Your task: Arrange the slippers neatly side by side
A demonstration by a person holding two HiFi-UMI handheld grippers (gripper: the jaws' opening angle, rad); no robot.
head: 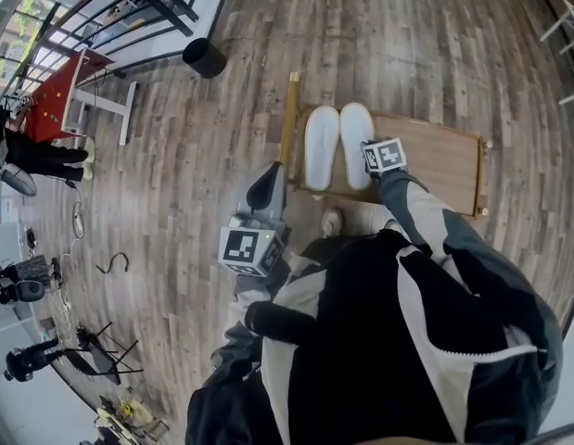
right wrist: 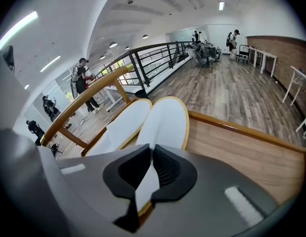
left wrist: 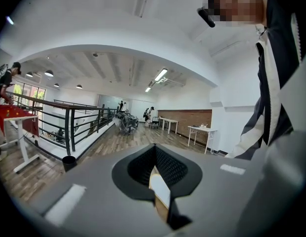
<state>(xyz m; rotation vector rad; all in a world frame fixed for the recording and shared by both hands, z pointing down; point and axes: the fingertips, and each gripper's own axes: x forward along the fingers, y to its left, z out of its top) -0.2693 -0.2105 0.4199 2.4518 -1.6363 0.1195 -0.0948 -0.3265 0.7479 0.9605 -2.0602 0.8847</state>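
Two white slippers lie side by side, toes pointing away, on a low wooden rack (head: pixel 435 160). The left slipper (head: pixel 321 146) and right slipper (head: pixel 355 143) touch along their inner edges. My right gripper (head: pixel 373 150) hovers at the right slipper's near right edge. In the right gripper view its jaws (right wrist: pixel 152 158) are shut with nothing between them, just above the near end of the right slipper (right wrist: pixel 166 118), with the left slipper (right wrist: pixel 122 126) beside it. My left gripper (head: pixel 267 187) is shut and empty, held off the rack's left side. In the left gripper view (left wrist: pixel 155 154) it points out across the room.
The rack has a raised wooden rail (right wrist: pixel 86 97) along its left end. A black bin (head: pixel 204 57) and a red table (head: pixel 57 100) stand further left by a black railing (head: pixel 129 17). People and equipment stand at the far left. My own shoe (head: pixel 332 222) is before the rack.
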